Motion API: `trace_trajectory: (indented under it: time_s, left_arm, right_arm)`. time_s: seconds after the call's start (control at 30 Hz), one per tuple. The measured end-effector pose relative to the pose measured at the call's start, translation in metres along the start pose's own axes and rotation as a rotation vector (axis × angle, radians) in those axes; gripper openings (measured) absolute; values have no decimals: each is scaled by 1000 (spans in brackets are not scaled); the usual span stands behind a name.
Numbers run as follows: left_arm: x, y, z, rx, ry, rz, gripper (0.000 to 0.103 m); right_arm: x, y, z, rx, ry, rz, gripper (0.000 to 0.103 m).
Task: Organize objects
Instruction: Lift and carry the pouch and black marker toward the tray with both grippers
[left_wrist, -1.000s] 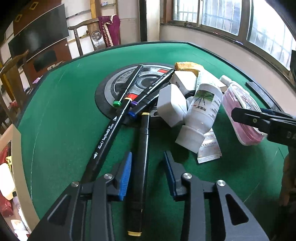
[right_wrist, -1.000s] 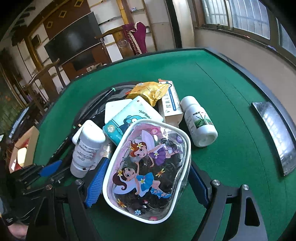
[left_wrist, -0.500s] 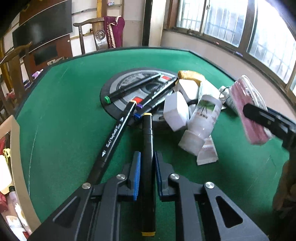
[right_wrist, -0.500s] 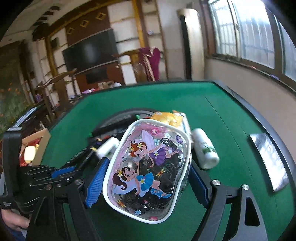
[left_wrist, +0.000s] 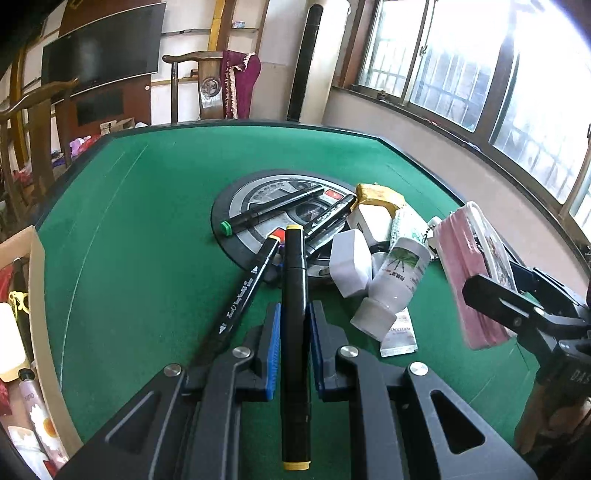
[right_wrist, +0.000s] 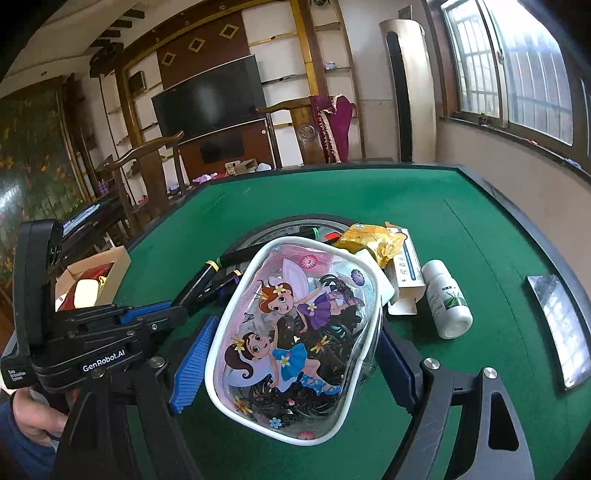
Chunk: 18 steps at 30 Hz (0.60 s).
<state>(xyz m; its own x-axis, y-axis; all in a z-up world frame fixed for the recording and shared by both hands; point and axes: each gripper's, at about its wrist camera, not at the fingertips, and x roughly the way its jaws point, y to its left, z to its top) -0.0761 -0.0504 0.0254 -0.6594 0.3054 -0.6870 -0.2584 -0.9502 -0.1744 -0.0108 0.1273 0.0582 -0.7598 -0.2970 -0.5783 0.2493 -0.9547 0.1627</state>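
My left gripper (left_wrist: 293, 321) is shut on a black marker with yellow ends (left_wrist: 294, 273), which points away along the fingers, its far tip raised over the other markers. In the right wrist view the same left gripper (right_wrist: 147, 317) shows at the left with the marker (right_wrist: 195, 284) sticking out of it. My right gripper (right_wrist: 291, 343) is shut on a clear pink pouch with cartoon fairies (right_wrist: 295, 332), held off the green table (right_wrist: 369, 192). The left wrist view shows the pouch (left_wrist: 469, 280) edge-on at the right.
A green-capped marker (left_wrist: 269, 212) and a red-capped marker (left_wrist: 247, 284) lie by the round grey panel (left_wrist: 251, 195). Beside them are a white box (left_wrist: 351, 262), a white bottle (left_wrist: 395, 280), a tube (left_wrist: 399, 336) and a yellow packet (left_wrist: 380, 194). A cardboard box (left_wrist: 33, 295) stands at the left edge.
My left gripper closed on the yellow-ended marker and raised it. My right gripper lifted the pouch up off the pile of objects and tilted more level.
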Motion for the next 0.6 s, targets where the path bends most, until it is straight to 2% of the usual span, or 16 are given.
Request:
trace_trajectory:
  time_s: [0.33, 0.6]
  left_arm:
    - [-1, 5, 2, -9, -21, 20, 14]
    - [-2, 3, 3, -12, -15, 1, 14]
  right_arm:
    - [1, 12, -1, -24, 0, 25, 86]
    - [7, 5, -2, 4, 23, 17, 86]
